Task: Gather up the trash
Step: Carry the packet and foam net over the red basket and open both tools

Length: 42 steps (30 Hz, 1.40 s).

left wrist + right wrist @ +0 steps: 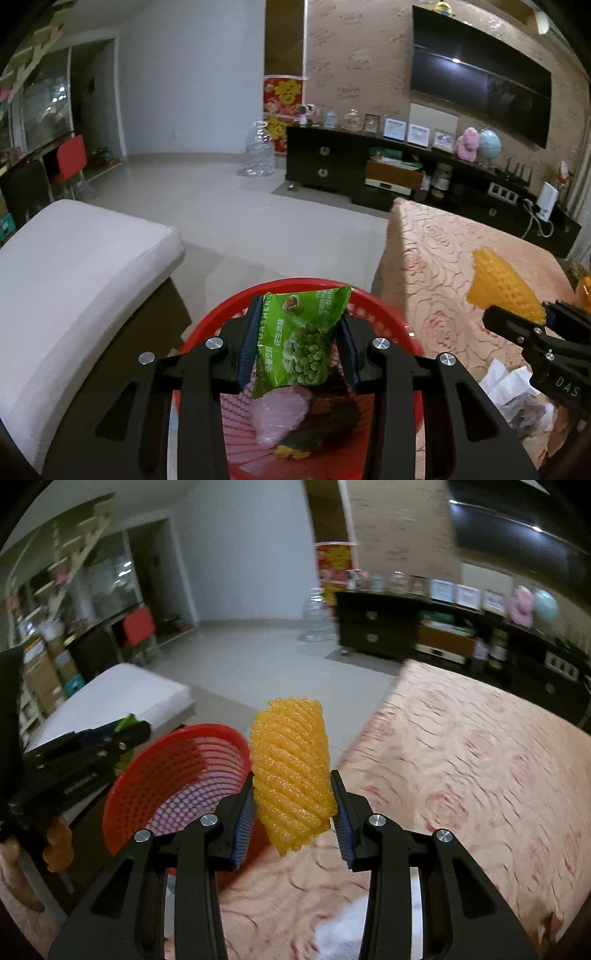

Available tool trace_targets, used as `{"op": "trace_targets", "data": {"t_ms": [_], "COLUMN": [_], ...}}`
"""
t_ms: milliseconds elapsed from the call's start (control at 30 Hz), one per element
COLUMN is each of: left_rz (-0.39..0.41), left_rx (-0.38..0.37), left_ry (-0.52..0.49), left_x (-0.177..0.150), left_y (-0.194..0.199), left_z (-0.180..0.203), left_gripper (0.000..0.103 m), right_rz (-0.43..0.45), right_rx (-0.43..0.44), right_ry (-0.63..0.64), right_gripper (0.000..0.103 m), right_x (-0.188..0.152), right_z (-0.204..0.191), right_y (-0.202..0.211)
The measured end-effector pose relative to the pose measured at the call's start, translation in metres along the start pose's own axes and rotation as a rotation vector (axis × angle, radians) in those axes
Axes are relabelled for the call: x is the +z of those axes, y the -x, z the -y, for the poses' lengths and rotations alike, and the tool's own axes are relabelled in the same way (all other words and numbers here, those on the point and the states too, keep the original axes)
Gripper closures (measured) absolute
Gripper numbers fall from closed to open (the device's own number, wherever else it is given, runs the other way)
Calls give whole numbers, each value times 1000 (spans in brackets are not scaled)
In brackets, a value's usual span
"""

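Foam netting (pixel 291 771), yellow and ribbed like a honeycomb sleeve, sits pinched between the blue ridged pads of our right gripper (pixel 293 808) above the rose-patterned tablecloth (pixel 480 775). Our left gripper (pixel 297 343) clamps a glossy green snack wrapper (pixel 303 339) over the round red mesh basket (pixel 373 306), where pink bubble wrap (pixel 277 413) lies inside. Farther, at eleven o'clock, we see a smooth white cushion (pixel 74 280).

Dim indoor light; fisheye bending at edges; right wrist view motion-blurred.
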<state>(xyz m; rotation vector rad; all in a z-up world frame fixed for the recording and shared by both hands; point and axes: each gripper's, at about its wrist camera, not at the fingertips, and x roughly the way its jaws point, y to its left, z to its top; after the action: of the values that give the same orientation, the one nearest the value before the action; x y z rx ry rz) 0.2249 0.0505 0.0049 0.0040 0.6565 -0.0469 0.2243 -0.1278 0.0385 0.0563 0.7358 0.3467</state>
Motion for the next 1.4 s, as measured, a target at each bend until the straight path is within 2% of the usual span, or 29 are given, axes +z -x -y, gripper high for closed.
{"op": "trace_targets", "data": {"t_ms": [367,600,633,733,867,1067,1267,1400], "left_rz": [-57,-98,-102,-108,-104,-92,-59,-41], "left_rx": [45,33,30,23,20,21,62,67], "left_ry": [24,32,33,35,55,62,54,52], "left_x": [-7,-11,-13,-14,-14,-13,-11,-9], "left_y": [-14,-24,-24,-25,-23,-20,-14,-10], "left_z": [-29,-34,-35,-38,-40,-39,-39,-38], "left_gripper": [67,67,67,65,51,34,26,25], "right_rz": [-42,-82,-88,-98,-88,-83,-74,-68], "right_rx": [95,134,138,145,134,125,115,104], "right_ry": [62,90,94,93,91,72,64,62], "right_gripper": [66,65,64,51,42,39,39,38], "right_x": [7,2,1,-2,-2,-4,-3,-4], "right_z": [-36,-54,-57,-60,-60,-55,-50,-47], "right_y": [-37,-54,-56,-59,-57,-53,-51,-49]}}
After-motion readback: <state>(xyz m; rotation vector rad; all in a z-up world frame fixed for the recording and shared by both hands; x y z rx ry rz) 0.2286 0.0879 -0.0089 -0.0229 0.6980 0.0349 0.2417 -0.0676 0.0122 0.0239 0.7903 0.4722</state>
